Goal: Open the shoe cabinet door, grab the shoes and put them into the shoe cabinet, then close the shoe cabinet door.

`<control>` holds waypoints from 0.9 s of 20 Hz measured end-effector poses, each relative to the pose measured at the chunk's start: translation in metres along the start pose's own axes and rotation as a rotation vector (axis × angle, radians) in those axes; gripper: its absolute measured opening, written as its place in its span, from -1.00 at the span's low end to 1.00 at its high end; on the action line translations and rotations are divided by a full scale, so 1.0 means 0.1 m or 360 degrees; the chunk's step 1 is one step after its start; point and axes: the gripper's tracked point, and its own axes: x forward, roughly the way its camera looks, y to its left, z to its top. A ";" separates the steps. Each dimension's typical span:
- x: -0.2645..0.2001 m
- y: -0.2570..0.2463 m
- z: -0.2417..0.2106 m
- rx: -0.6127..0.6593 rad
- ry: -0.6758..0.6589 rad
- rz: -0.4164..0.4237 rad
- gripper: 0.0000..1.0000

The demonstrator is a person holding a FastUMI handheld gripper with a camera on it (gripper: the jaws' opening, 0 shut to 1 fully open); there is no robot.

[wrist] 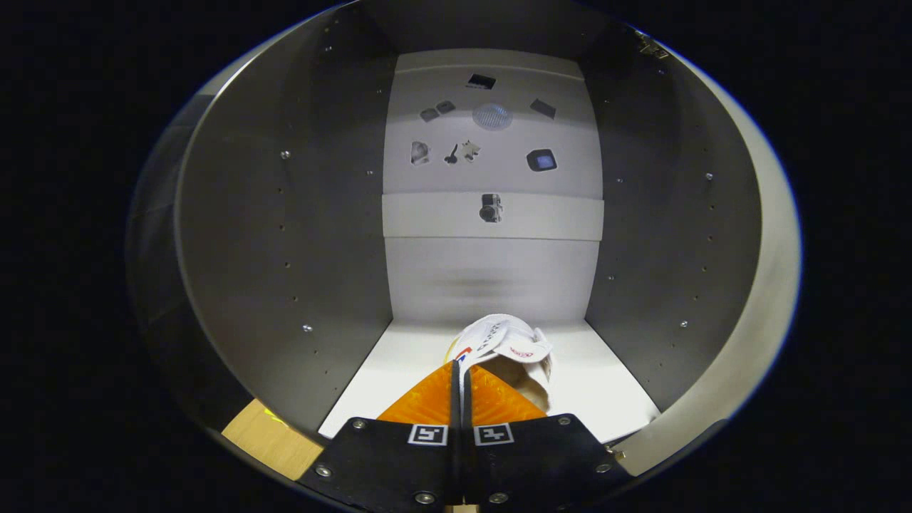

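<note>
The gripper is held level and pointed straight toward the far side. Its two fingers are pressed nearly together, a thin strip of white fabric being pinched between their tips.

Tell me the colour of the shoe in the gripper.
White shoe, pinched between the gripper fingers; gripper view.

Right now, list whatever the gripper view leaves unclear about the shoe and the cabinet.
- Shoe: the gripper, shut on its edge, hides its near part; whether it rests on the cabinet floor is unclear.
- Small dark marks on the back panel: too small to identify.
- Cabinet door: cut off by the view's edge.
</note>
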 end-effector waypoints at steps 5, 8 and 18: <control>0.31 0.04 -0.11 -0.0043 0.0044 -0.0005 -1.00; 0.38 0.11 -0.16 -0.0083 0.0048 -0.0005 -1.00; 0.40 0.26 -0.19 -0.0157 -0.0001 -0.0036 -0.09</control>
